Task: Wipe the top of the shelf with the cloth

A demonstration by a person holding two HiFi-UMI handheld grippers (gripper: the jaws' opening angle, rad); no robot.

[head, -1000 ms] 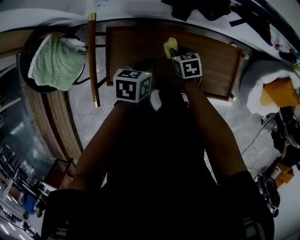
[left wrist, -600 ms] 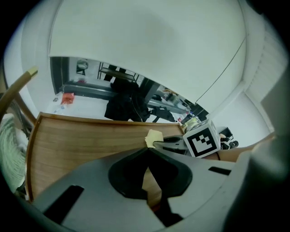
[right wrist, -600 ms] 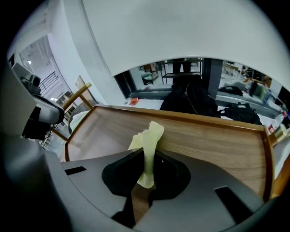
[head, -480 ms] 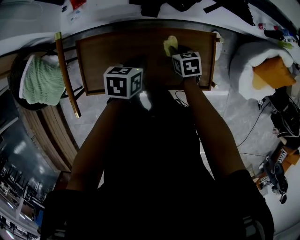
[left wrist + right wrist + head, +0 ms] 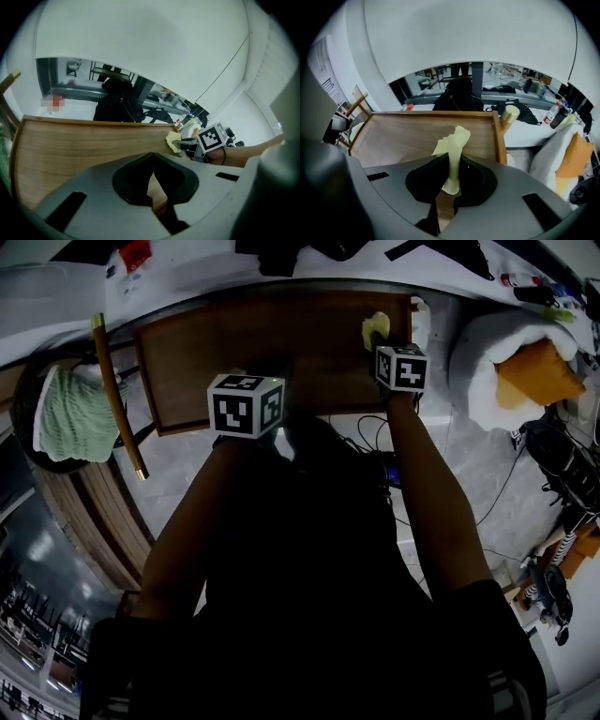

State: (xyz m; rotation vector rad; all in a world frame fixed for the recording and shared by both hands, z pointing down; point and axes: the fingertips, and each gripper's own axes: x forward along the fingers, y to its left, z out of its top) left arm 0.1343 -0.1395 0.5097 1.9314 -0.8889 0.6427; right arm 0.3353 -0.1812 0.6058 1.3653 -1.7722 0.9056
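Across the middle of the head view lies the wooden shelf top (image 5: 244, 348), the biggest thing here, a wide bare board with a raised rim (image 5: 499, 136) along its right side and a brass knob (image 5: 510, 113) at the far right corner. Over its near edge hangs the left gripper (image 5: 152, 165), its jaws pressed together with nothing between them, only wood showing below. Farther right, close to that rim, the right gripper (image 5: 451, 174) is clenched on the yellow cloth (image 5: 376, 328), which pokes out ahead of the jaws as a narrow crumpled tuft over the far right part of the board. Whether the tuft actually rests on the wood cannot be told. The wipe seems to be working the right end, with most of the board leftward probably left to cover. To do it well, the gripper likely needs tilting down so more cloth lies flat against the wood and not just the tip. Long overlapping passes from the rim toward the left would suit. The hard jaws should stay off the surface, and the idle left gripper should stay clear of the path.
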